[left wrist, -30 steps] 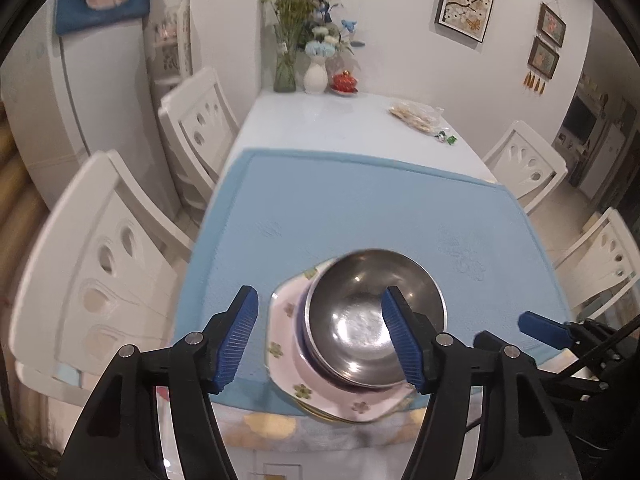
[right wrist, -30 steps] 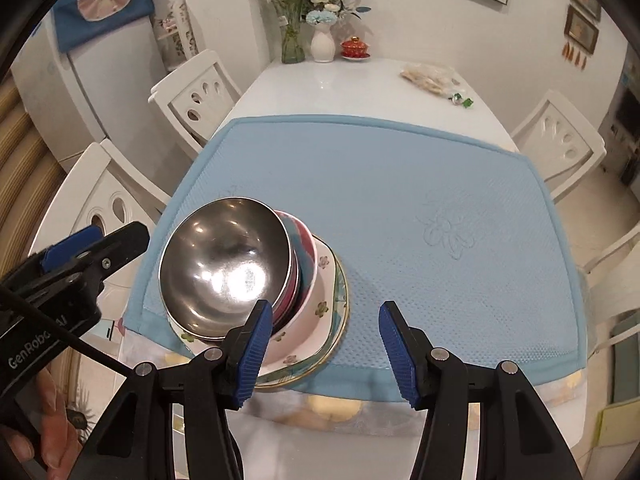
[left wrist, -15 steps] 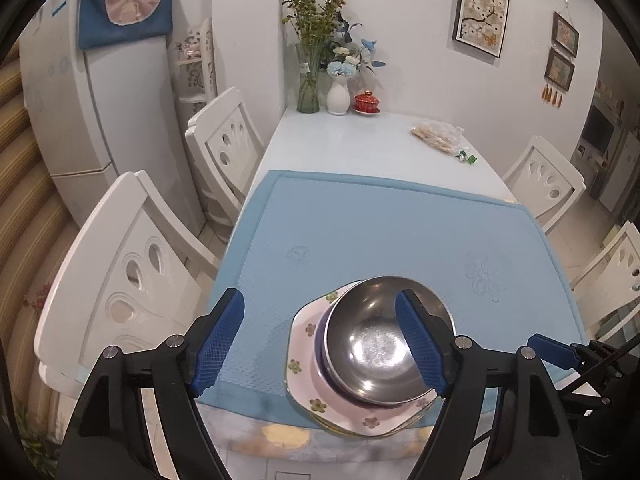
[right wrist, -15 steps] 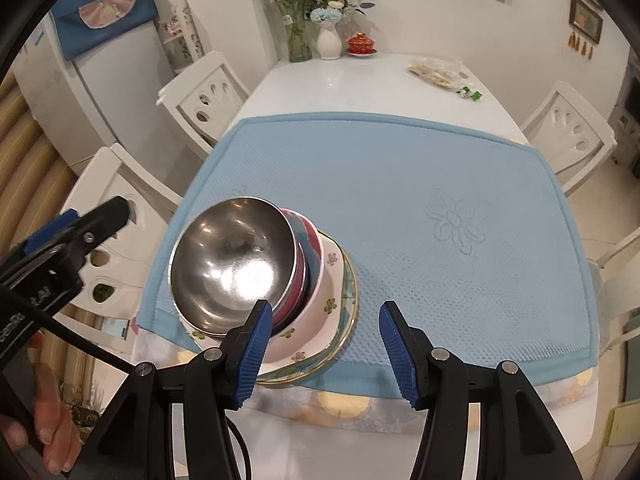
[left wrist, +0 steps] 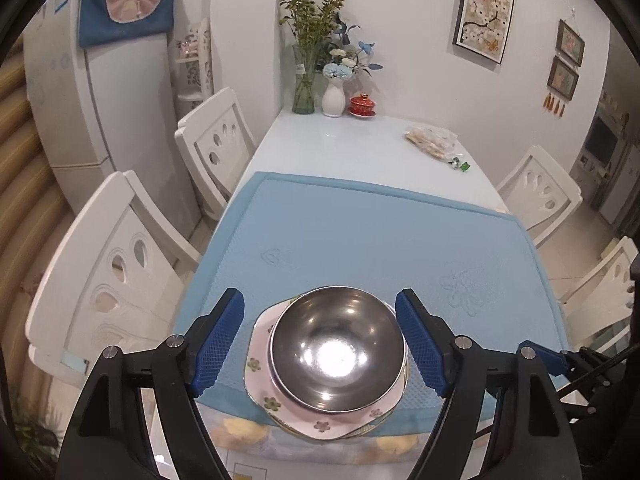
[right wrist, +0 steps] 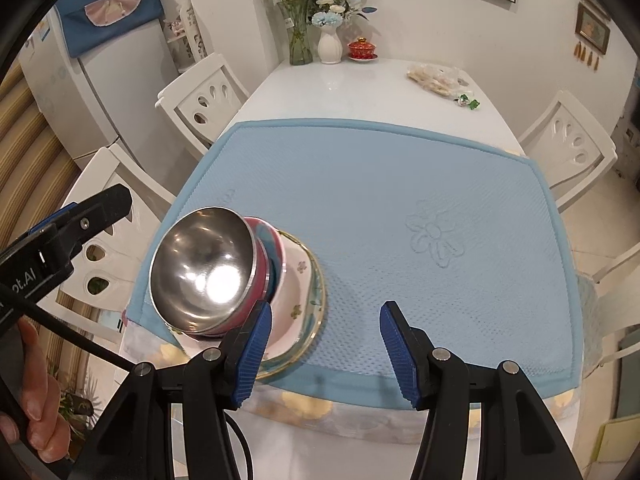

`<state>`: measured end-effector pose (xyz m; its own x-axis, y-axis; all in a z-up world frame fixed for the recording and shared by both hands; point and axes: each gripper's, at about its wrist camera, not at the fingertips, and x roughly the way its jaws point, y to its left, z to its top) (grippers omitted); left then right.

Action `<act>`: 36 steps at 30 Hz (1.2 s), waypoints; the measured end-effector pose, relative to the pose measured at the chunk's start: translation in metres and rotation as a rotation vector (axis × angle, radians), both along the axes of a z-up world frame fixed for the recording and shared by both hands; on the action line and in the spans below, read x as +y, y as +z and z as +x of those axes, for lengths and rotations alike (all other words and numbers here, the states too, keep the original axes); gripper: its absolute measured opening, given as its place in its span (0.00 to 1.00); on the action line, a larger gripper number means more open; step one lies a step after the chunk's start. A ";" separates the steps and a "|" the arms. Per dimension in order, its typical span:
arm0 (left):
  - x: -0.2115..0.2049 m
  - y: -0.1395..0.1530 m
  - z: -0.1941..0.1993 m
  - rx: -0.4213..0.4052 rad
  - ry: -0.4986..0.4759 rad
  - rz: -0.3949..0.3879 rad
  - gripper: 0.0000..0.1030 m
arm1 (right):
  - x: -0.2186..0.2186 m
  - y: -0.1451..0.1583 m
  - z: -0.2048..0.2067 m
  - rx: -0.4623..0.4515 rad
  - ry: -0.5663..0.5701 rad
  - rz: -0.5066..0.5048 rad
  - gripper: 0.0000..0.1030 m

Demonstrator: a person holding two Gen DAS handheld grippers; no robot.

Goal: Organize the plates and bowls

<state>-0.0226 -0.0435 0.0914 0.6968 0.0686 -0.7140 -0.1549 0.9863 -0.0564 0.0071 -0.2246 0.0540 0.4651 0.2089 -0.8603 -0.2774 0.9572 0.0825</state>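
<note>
A steel bowl (left wrist: 338, 346) tops a stack near the front left edge of the blue mat (left wrist: 360, 240). Under it sit a red-and-blue bowl (right wrist: 266, 258), a white flowered bowl (right wrist: 294, 280) and flowered plates (left wrist: 260, 380). My left gripper (left wrist: 320, 344) hangs open above the stack, its blue pads apart on either side of the steel bowl and touching nothing. My right gripper (right wrist: 324, 352) stands open to the right of the stack over bare mat, empty. The left gripper's body (right wrist: 60, 232) shows at the left of the right wrist view, with a hand (right wrist: 36, 412) below it.
White chairs (left wrist: 108, 276) line both sides of the white table (left wrist: 360, 144). At its far end stand flower vases (left wrist: 334, 96), a red lidded cup (left wrist: 362, 104) and a bag of snacks (left wrist: 430, 140). A fridge (left wrist: 100, 120) stands to the left.
My left gripper has opened wider and pulled up and back from the steel bowl, which now sits centred between its pads. The right gripper has drawn back a little; the stack stays put.
</note>
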 end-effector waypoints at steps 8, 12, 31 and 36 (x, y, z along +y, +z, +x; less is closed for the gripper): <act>-0.035 0.004 0.005 0.003 -0.024 0.009 0.75 | -0.032 0.006 0.006 -0.005 0.004 0.005 0.53; -0.055 0.005 0.007 0.003 -0.039 0.021 0.75 | -0.050 0.008 0.010 -0.004 -0.002 0.006 0.53; -0.129 0.001 0.023 0.017 -0.053 0.031 0.75 | -0.115 0.012 0.026 -0.017 -0.006 0.004 0.53; -0.143 -0.006 0.027 0.045 -0.048 0.034 0.75 | -0.130 0.009 0.028 -0.006 -0.011 0.004 0.53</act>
<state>0.0044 -0.1870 0.0851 0.6673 0.0608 -0.7423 -0.1090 0.9939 -0.0166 0.0351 -0.3545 0.0627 0.4725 0.2074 -0.8566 -0.2669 0.9600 0.0852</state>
